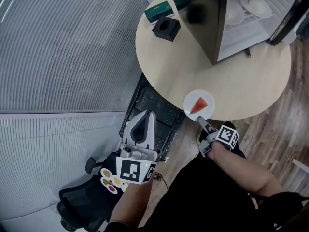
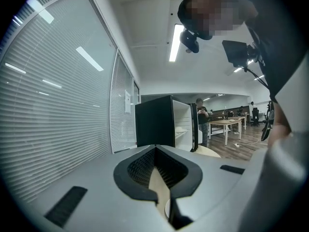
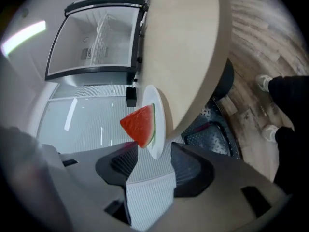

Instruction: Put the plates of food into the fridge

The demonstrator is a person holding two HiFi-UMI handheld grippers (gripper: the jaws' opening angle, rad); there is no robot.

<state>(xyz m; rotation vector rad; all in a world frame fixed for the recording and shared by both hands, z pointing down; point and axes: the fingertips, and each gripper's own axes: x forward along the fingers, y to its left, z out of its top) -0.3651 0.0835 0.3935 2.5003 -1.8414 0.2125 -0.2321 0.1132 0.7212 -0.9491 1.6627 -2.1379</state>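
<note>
One plate (image 1: 191, 97) of watermelon (image 1: 199, 105) sits at the near edge of the round table (image 1: 241, 76), its rim seemingly poking past that edge. I have the right gripper (image 1: 203, 123) just beside it, jaws wide apart, and the rim is just entering the gap between them; nothing is clamped yet. The left gripper (image 2: 155, 151) hangs low, off the table's left edge, jaws together and holding nothing. At the far edge stands the fridge (image 1: 203, 28), door open, with a second plate (image 1: 256, 5) already on its shelf.

The task looks partly done, and the step in hand is the pick-up. I see the main risk in the grip: the jaws would catch only a thin lip of rim, so the plate could tilt under its own weight and tip the slice off. A push instead of a clean clamp could also shove the plate along the table. On the way in, a sagging plate could clip the fridge frame or the shelf.
</note>
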